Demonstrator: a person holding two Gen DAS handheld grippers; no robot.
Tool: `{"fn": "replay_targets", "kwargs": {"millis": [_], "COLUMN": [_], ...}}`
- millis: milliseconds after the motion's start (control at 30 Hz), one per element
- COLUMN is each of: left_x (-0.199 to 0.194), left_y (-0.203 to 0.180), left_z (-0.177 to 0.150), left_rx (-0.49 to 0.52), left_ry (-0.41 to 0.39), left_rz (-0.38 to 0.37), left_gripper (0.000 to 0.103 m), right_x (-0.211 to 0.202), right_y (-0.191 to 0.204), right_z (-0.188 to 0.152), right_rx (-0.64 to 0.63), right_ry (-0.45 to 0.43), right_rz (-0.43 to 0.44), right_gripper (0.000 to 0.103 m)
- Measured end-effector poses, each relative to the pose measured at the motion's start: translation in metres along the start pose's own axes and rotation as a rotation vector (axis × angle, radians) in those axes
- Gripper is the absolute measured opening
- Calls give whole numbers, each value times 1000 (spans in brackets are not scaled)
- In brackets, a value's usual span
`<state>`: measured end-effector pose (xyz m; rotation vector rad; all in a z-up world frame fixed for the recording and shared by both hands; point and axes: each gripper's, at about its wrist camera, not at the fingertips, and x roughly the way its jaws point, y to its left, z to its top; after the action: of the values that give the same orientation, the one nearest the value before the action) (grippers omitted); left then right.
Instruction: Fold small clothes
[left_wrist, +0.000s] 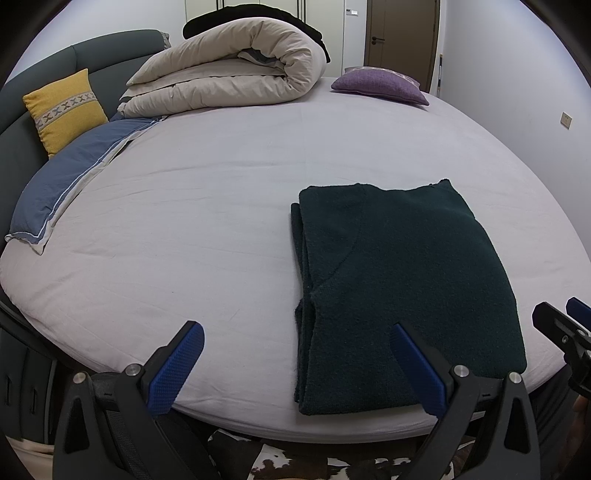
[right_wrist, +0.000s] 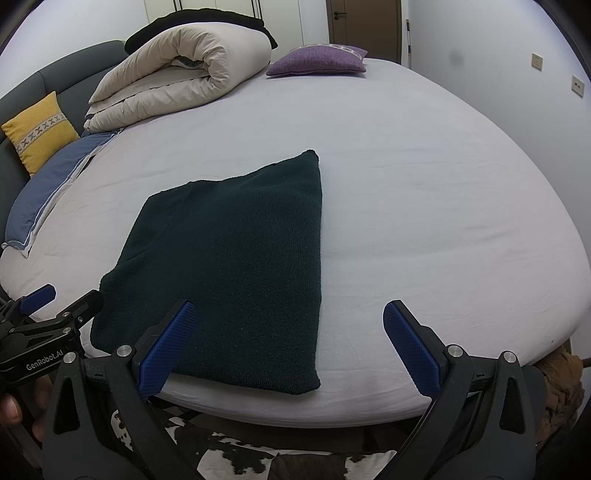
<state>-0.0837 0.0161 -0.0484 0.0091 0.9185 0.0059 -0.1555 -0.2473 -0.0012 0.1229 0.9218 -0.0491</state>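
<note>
A dark green knitted garment (left_wrist: 399, 280) lies folded into a rectangle near the front edge of the bed (left_wrist: 207, 206); in the right wrist view the garment (right_wrist: 236, 266) sits left of centre. My left gripper (left_wrist: 297, 339) hovers open at the bed's front edge, its right finger over the garment's near left part, nothing held. My right gripper (right_wrist: 288, 325) is open too, its left finger over the garment's near edge, right finger above bare sheet. Each gripper shows at the edge of the other's view: right gripper (left_wrist: 565, 325), left gripper (right_wrist: 61, 301).
A rolled beige duvet (left_wrist: 229, 70) with something black on top lies at the back. A purple cushion (left_wrist: 380, 85), a yellow cushion (left_wrist: 64, 110) and a blue pillow (left_wrist: 70, 177) lie along the back and left. A cowhide rug (right_wrist: 280, 461) lies below.
</note>
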Motion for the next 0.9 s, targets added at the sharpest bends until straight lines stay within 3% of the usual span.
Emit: {"fn": "replay_targets", "kwargs": {"millis": [900], "left_x": [0], "left_y": [-1], "left_z": [-1], "left_rx": [5], "left_ry": [4], "left_rz": [-5], "left_gripper": [103], "right_x": [4], "right_y": [0], "right_z": [-3], "right_rx": [-1], "right_ry": [5], "right_rz": [3], "right_gripper": [103]}}
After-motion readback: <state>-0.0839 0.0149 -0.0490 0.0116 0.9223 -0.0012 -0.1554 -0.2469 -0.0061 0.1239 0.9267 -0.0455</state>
